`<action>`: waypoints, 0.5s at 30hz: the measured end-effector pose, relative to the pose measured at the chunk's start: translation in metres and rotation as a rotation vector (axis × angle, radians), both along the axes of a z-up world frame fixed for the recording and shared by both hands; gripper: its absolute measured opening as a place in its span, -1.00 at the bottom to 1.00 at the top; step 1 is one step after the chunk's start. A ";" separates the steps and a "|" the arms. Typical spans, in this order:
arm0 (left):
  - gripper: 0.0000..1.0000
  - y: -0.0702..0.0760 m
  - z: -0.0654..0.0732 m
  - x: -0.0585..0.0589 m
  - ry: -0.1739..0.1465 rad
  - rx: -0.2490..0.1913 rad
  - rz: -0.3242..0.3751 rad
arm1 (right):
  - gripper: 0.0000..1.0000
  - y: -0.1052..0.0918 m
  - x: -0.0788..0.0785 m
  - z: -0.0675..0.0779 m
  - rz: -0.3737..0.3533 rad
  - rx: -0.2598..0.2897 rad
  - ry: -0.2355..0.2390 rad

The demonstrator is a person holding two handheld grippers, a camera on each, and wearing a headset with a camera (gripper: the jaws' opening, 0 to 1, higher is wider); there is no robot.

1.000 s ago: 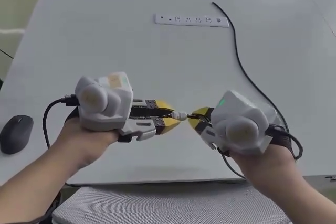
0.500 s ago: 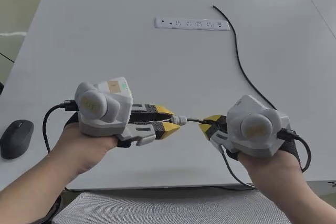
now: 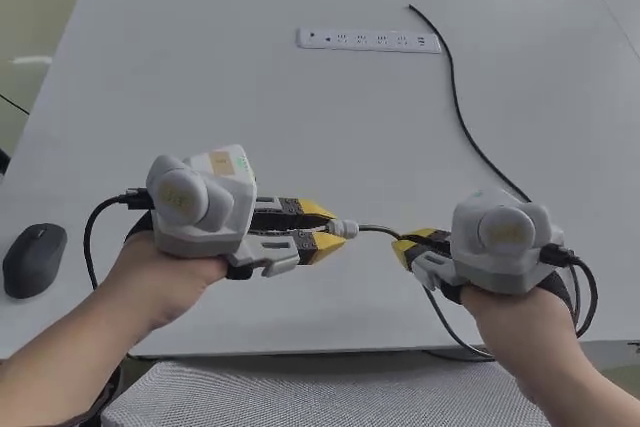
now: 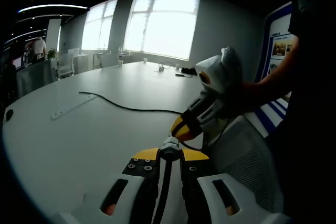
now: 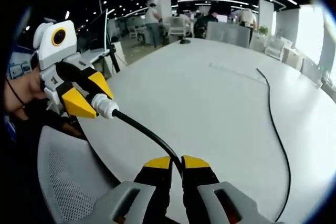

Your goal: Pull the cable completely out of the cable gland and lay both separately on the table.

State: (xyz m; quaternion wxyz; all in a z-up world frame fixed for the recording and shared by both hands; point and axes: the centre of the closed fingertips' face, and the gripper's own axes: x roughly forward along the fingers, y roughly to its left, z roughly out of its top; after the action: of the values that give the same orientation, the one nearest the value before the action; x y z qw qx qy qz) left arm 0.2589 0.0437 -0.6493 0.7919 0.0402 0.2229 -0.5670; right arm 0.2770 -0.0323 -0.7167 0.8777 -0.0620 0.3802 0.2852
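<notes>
Above the near edge of the counter (image 3: pixel 250 97), the left tool (image 3: pixel 325 237) is clamped on the gland (image 3: pixel 343 228), and the right tool (image 3: pixel 405 244) is clamped on the cable (image 3: pixel 375 231) a little beyond it. A dark span of cable now shows between the two tools, which stood almost tip to tip a second ago; the right tool has drawn away to the person's right, while the left has barely shifted. The cable still enters the gland, so the pull is judged under way, not finished, and neither part lies on the counter yet. Farther back, the power strip (image 3: pixel 368 40) lies as before.
</notes>
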 end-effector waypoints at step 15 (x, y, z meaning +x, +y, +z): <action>-0.70 -0.001 0.002 0.000 0.000 -0.004 0.000 | -0.97 -0.033 -0.001 -0.034 -0.189 0.044 0.151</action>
State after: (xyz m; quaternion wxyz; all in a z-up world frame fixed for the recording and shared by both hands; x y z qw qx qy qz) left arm 0.2586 0.0428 -0.6476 0.7921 0.0386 0.2218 -0.5673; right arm 0.2757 -0.0655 -0.7504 0.8706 0.0152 0.4431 0.2133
